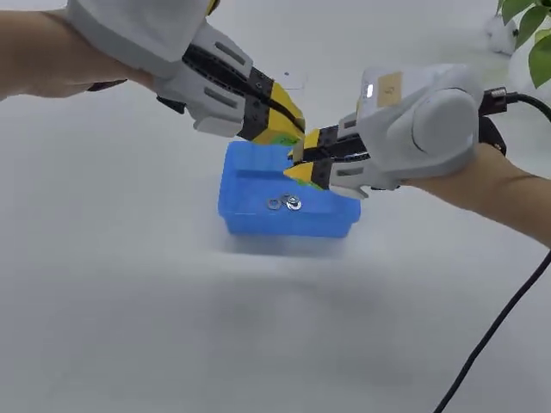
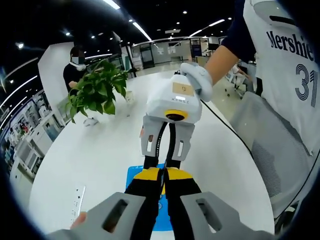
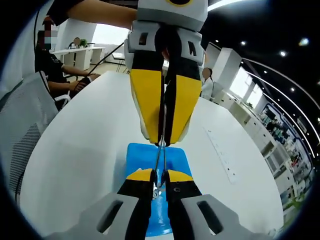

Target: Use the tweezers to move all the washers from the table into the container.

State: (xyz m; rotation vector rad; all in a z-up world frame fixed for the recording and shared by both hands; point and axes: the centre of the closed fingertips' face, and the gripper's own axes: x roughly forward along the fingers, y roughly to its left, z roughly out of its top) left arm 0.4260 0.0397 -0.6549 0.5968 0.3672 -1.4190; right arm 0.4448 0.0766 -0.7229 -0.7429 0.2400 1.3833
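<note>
right gripper [image 3: 160, 181]: jaws narrow, yellow tips pinched on the tweezers [image 3: 161, 150] low on their legs
right gripper pose: white body enters from the right in the head view, roughly level, tips pointing left; right forearm [image 1: 508, 194] bare behind it
left gripper [image 3: 164, 137]: jaws almost closed, yellow pads clamped on the upper part of the tweezers
left gripper pose: slants down from the upper left in the head view, meeting the right gripper tip to tip; left forearm [image 1: 43, 52] behind it
tweezers: thin metal, run straight between the two pairs of jaws, above the container (whether the tip carries anything is too small to tell)
container [image 1: 237, 185]: blue, rectangular, sits on the table directly under both sets of tips
washers [image 1: 285, 203]: small silver cluster inside the container, toward its near wall (count unclear)
table [image 1: 129, 301]: white, bare around the container
cable [image 1: 491, 335]: black, trails from the right gripper to the lower right edge
plant [image 1: 527, 34]: green leaves, far right corner, well apart from the container
</note>
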